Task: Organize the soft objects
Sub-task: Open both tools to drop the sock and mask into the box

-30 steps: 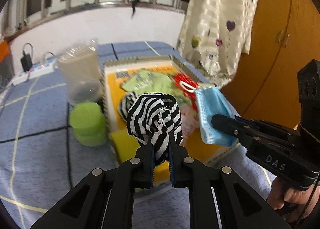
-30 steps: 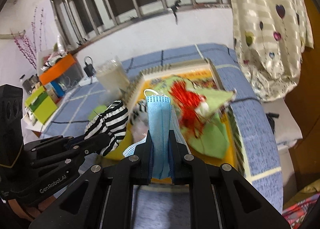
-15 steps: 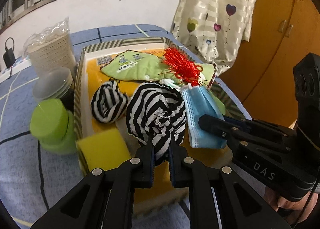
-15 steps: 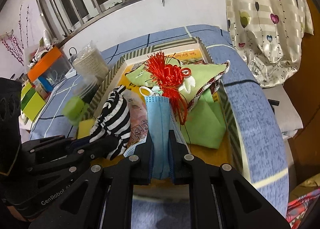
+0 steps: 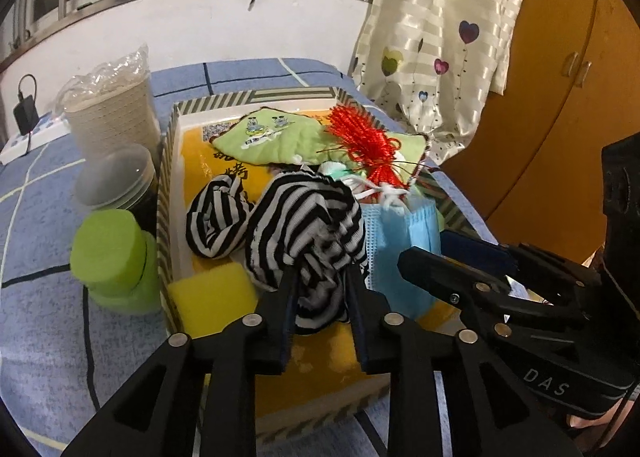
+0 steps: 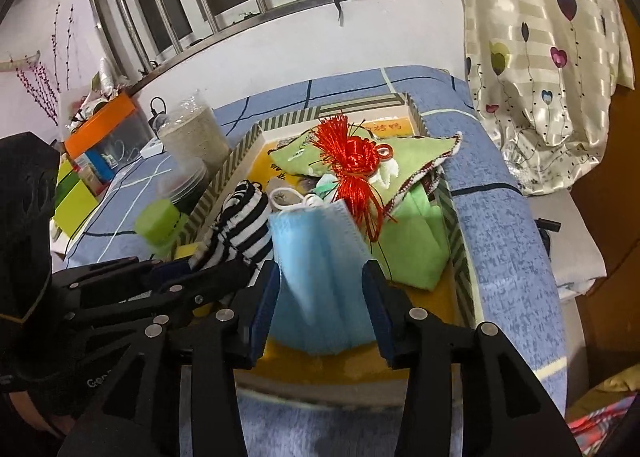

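Left claw (image 5: 318, 297) parted, jaws just opened — black-and-white striped fabric bundle (image 5: 306, 233) loose between them, resting in the shallow striped-rim cardboard tray (image 5: 166, 193) beside a yellow sponge block (image 5: 212, 299). Right claw (image 6: 320, 297) likewise just spread wide — pleated blue face mask (image 6: 320, 277) standing between the pads, unpinched, in the same tray, near a red tassel knot (image 6: 352, 161) on green cloth (image 6: 416, 241).

Two striped cloth bundles (image 5: 308, 233) lie ahead of the left gripper. Beside them: one blue face mask (image 6: 320, 269), one red tassel (image 5: 364, 145), one yellow sponge (image 5: 212, 297), one box (image 5: 256, 97). Left of it, one green jar (image 5: 112, 257).
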Demonstrator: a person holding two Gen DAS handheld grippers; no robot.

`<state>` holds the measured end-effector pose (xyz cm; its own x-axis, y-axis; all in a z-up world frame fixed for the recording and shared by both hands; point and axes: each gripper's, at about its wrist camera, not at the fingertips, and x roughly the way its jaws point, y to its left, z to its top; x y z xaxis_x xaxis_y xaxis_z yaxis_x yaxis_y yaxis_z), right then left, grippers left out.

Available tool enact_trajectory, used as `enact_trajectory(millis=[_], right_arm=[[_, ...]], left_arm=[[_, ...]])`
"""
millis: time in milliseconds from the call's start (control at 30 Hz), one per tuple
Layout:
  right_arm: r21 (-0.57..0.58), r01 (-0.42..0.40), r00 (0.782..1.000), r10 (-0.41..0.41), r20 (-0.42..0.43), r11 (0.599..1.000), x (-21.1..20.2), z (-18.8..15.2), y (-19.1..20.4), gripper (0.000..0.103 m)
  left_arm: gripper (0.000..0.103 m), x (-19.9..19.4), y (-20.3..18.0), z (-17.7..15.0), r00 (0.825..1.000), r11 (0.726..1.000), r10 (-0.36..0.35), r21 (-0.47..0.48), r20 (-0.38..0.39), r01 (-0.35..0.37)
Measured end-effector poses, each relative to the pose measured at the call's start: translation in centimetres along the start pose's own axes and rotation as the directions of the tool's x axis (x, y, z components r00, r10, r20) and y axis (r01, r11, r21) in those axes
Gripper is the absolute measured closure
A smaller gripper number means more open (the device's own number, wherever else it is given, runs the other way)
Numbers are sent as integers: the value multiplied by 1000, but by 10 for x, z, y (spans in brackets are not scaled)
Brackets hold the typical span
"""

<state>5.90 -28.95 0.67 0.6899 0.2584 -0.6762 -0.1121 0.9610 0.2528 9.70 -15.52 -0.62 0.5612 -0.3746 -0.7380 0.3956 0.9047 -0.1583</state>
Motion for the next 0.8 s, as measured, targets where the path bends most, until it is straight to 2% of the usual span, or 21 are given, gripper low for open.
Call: enact_trajectory(millis=[533,800], right_arm=[[-46,34,999,-32,42,998,-36,-11,30,59],[-77,47,998,-43,45,996,-45,-21,50,59]], left_arm=[[75,-52,-5,-17,997,1000,11,4,81,-11],[75,-74,-3,-31,991,997,76,3,112,-77]])
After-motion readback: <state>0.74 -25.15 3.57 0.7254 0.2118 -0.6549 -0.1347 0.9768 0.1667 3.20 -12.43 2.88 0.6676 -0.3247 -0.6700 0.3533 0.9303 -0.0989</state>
